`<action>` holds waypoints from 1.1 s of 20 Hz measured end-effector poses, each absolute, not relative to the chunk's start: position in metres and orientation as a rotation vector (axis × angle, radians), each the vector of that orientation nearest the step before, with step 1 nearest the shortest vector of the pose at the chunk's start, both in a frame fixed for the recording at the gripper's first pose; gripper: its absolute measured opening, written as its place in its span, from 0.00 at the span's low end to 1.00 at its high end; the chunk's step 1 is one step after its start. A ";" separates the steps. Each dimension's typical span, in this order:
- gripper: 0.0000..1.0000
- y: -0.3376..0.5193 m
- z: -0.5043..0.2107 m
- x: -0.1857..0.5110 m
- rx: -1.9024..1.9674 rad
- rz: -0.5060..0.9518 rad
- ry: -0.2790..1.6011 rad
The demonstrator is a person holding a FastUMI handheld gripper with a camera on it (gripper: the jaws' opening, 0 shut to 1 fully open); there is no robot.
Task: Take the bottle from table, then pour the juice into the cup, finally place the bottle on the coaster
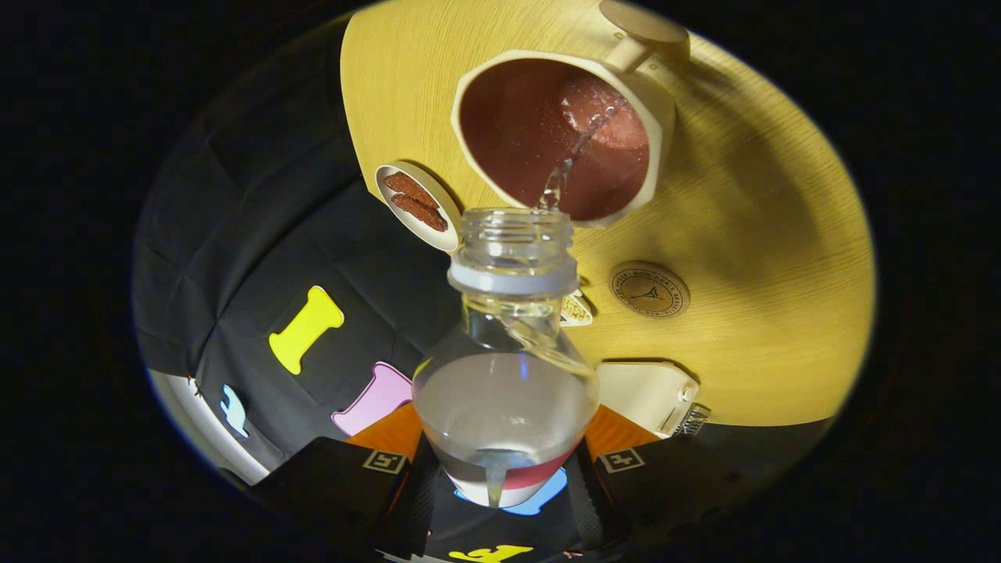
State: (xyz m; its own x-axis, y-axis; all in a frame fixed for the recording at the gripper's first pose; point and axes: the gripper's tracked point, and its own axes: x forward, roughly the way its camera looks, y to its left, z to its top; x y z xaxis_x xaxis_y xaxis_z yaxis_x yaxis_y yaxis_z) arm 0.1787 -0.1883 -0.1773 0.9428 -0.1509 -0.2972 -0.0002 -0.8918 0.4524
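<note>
Currently the gripper (504, 461) pinches the bottle (504, 391), 1 finger pressed on each side of its body. Bottle is tilted, open neck aimed at the cup (657, 117) just beyond it. Clear liquid streams from the neck into the cup. Coaster (649, 289) lies on the table (766, 258) near the cup, beside the bottle neck, unoccupied.

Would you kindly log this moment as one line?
phase: pouring | gripper: shut on bottle | stream entering cup | coaster: bare
</note>
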 end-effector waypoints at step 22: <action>0.74 -0.208 -0.174 0.170 2.721 -0.462 -0.242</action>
